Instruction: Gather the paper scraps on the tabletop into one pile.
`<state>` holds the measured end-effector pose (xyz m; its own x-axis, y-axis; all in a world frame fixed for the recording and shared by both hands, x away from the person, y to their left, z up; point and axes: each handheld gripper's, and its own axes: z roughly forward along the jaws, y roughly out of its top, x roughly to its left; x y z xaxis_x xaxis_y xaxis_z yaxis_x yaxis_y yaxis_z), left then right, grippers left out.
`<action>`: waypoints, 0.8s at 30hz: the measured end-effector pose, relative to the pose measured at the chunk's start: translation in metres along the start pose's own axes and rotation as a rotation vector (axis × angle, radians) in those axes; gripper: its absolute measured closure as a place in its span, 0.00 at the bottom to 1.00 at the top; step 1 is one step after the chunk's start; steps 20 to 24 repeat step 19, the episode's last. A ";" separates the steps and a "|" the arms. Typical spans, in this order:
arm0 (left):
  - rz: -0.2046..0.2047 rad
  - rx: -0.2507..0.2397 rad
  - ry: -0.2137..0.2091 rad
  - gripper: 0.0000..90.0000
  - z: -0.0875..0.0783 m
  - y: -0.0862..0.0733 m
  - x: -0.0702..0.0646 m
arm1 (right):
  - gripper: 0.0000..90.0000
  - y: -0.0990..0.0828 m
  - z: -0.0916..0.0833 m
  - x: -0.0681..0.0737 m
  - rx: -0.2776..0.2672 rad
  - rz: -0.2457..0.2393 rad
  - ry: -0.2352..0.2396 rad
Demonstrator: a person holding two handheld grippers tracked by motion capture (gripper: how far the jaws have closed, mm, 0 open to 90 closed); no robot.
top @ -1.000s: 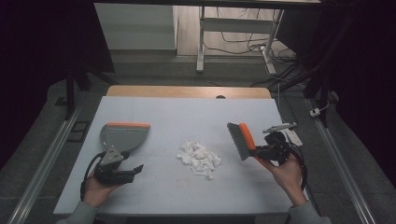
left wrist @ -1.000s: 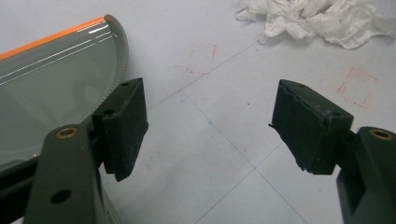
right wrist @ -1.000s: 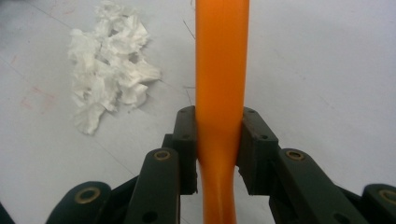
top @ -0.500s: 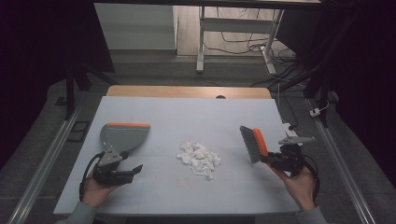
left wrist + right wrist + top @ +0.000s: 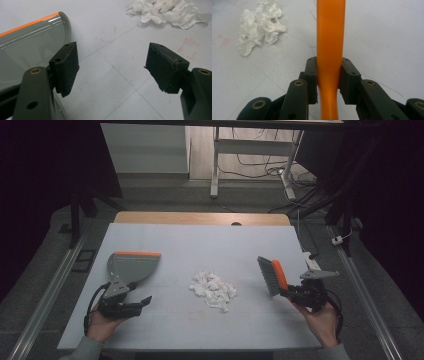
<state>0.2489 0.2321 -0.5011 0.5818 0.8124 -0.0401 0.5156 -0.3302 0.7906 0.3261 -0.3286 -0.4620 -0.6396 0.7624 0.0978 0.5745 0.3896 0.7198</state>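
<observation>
A pile of crumpled white paper (image 5: 213, 289) lies at the middle of the white table (image 5: 210, 245). The same paper pile (image 5: 259, 25) lies off to the left in the right gripper view, and the paper (image 5: 167, 12) shows at the top right in the left gripper view. A grey dustpan with an orange lip (image 5: 131, 265) rests flat at the left; the dustpan (image 5: 27, 50) lies beside my left gripper (image 5: 112, 67), whose jaws stand open and empty. My right gripper (image 5: 295, 292) is shut on the orange handle of a hand brush (image 5: 272, 275), bristles towards the pile. The brush handle (image 5: 329, 42) runs up between the jaws.
The table's wooden far edge (image 5: 200, 218) has a small dark hole. Metal rails (image 5: 45, 295) run along both sides. Behind the table stand a white frame leg (image 5: 215, 165) and loose cables on the floor. Faint red marks (image 5: 190, 47) dot the tabletop.
My right gripper has carried the brush to the right and slightly nearer, away from the paper pile. The left gripper and dustpan have stayed put.
</observation>
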 end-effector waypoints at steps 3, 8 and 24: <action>-0.001 -0.001 0.001 0.30 0.000 0.000 0.000 | 0.79 0.000 0.000 0.001 -0.002 -0.008 -0.001; -0.001 0.000 0.000 0.30 0.000 0.000 0.000 | 0.79 0.000 0.000 0.001 -0.005 -0.012 0.002; -0.004 -0.005 -0.001 0.30 -0.001 -0.001 0.000 | 0.79 0.001 -0.001 0.003 -0.017 -0.025 0.006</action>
